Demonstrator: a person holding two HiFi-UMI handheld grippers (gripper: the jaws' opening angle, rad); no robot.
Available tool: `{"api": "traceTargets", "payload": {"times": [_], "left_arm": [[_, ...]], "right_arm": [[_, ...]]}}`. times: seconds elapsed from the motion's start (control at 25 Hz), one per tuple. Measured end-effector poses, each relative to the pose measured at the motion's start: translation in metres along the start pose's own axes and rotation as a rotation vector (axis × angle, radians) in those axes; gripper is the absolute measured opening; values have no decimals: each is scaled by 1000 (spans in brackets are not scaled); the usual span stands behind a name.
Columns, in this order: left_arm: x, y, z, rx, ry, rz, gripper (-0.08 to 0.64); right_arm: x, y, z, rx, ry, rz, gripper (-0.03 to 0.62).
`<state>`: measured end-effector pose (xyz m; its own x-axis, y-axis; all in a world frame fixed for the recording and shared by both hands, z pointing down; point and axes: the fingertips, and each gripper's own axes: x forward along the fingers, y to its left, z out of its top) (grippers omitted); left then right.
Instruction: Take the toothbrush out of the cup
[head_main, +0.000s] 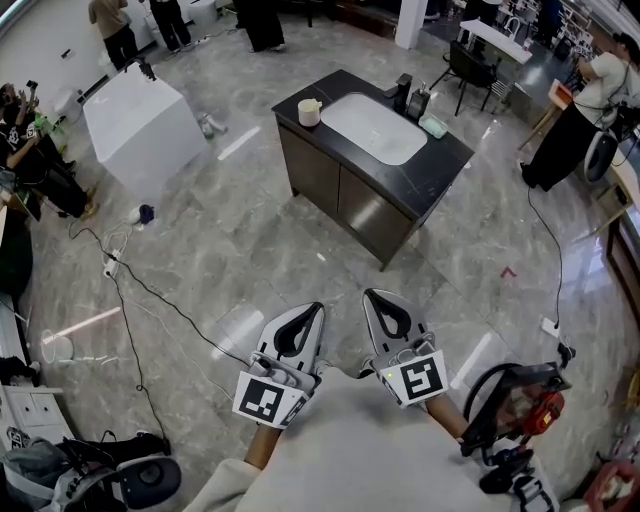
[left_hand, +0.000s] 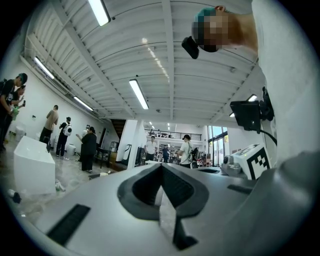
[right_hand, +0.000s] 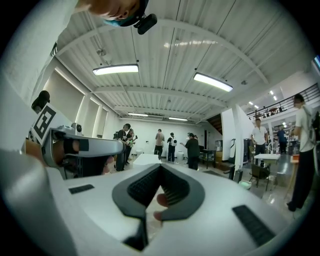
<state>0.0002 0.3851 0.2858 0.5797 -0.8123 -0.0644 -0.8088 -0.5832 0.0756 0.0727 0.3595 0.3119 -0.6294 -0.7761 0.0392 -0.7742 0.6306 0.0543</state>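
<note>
Cup (head_main: 310, 112) stands on the dark sink surface (head_main: 440, 165), toothbrush too small to see. Well apart from it, left gripper (head_main: 312, 309) and right gripper (head_main: 373, 296) have fingers pressed together, empty.

The polished grey stone floor (head_main: 260, 250) lies open between me and the dark cabinet desk (head_main: 445, 165) with its black top. On it a cream cup (head_main: 310, 112) stands free at the left corner; dark tap fittings (head_main: 402, 95) crowd the far edge behind the white basin (head_main: 372, 127).
</note>
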Motion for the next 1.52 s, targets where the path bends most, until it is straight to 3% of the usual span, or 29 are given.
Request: {"api": "traceTargets", "payload": {"times": [0.2, 0.36, 0.48, 0.56, 0.84, 1.16, 1.52], "left_arm": [[-17, 30, -6, -2, 16, 26, 3], [-22, 44, -4, -12, 11, 38, 3], [-20, 48, -7, -26, 16, 32, 3], [-18, 48, -10, -32, 22, 28, 3], [-4, 59, -15, -24, 26, 23, 3], [35, 90, -25, -13, 44, 26, 3], [108, 155, -19, -16, 52, 75, 3]], "right_arm": [[10, 16, -4, -9, 14, -12, 5], [15, 18, 6, -9, -33, -27, 5], [15, 16, -7, -24, 53, -34, 5], [17, 14, -9, -30, 57, -35, 5], [43, 5, 9, -18, -97, -40, 5], [83, -24, -5, -2, -98, -38, 5], [168, -80, -4, 10, -89, 5, 5]]}}
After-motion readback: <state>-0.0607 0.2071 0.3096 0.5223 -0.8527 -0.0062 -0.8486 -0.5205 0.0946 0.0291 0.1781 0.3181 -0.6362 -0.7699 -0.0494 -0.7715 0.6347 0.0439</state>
